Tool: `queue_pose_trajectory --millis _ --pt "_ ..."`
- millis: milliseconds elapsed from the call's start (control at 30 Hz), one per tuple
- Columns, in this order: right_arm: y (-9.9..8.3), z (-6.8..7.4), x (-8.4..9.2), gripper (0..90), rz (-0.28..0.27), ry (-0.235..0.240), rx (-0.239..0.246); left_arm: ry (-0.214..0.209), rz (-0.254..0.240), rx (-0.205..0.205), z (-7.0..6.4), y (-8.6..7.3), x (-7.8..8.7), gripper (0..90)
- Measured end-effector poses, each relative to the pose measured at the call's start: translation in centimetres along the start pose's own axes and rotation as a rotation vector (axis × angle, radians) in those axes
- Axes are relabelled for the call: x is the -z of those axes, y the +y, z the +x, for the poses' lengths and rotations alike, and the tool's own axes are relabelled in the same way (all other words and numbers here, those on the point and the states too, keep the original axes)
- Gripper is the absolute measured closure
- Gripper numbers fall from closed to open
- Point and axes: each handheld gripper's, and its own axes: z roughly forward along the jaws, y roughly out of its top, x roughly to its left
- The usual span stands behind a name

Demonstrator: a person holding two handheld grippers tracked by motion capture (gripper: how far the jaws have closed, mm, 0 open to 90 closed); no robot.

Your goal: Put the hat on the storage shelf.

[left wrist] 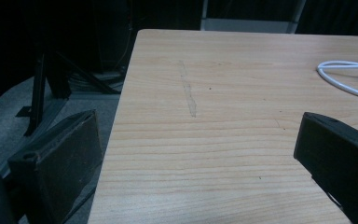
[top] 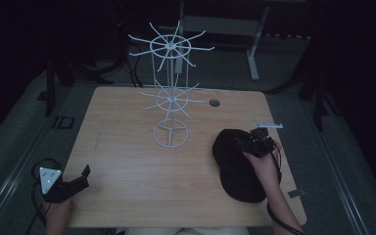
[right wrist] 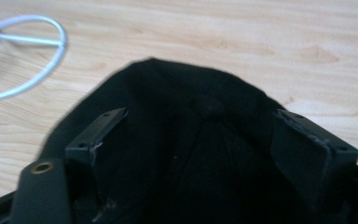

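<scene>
A black cap (top: 235, 171) lies on the right side of the wooden table (top: 127, 161). My right gripper (top: 240, 143) is over its far part, open. In the right gripper view its jaws stand wide apart on either side of the cap's crown (right wrist: 186, 93), right gripper (right wrist: 200, 135) low over the fabric; I cannot tell if they touch it. My left gripper (top: 82, 177) rests at the table's near left corner, open and holding nothing. In the left gripper view, the left gripper (left wrist: 191, 154) has only bare table between its jaws.
A tall white wire rack (top: 171, 46) with two tiers of radiating hooks stands mid-table on a ring base (top: 170, 132); the ring also shows as a base ring (left wrist: 345, 77) and a base ring (right wrist: 28, 60). A cable hole (top: 214, 103) sits behind it. Dark floor and desk legs surround the table.
</scene>
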Motion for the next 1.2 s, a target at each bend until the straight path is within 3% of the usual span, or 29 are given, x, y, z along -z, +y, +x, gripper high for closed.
queue_pose_trajectory --millis 100,133,200,333,400,633,900,1200 --pt "-0.2 0.0 -0.6 24.0 0.023 -0.005 0.001 0.000 0.002 0.000 0.0 0.0 0.0 1.4" --pt "-0.4 0.0 -0.9 35.2 0.040 -0.021 0.016 -0.001 0.002 0.001 0.0 0.0 0.0 1.5" --pt "-0.6 0.1 -1.1 44.7 0.052 -0.043 0.052 -0.005 0.004 0.002 0.0 0.0 0.0 1.4" --pt "-1.0 0.2 -1.1 71.7 0.065 -0.031 0.075 -0.004 0.004 0.002 0.0 0.0 0.0 1.5" --pt "-1.0 0.2 -0.9 79.7 0.057 -0.018 0.076 -0.003 0.006 0.001 0.0 0.0 0.0 1.4" --pt "-1.1 0.5 -0.1 83.0 0.016 -0.017 0.108 -0.002 0.006 0.003 0.0 0.0 0.0 1.5" --pt "-0.3 0.5 1.9 83.1 -0.054 -0.014 0.112 -0.003 0.004 0.006 0.1 0.0 0.0 1.5" --pt "-0.1 0.8 4.2 83.1 -0.129 -0.009 0.151 -0.003 0.004 0.005 0.1 0.0 0.0 1.4"
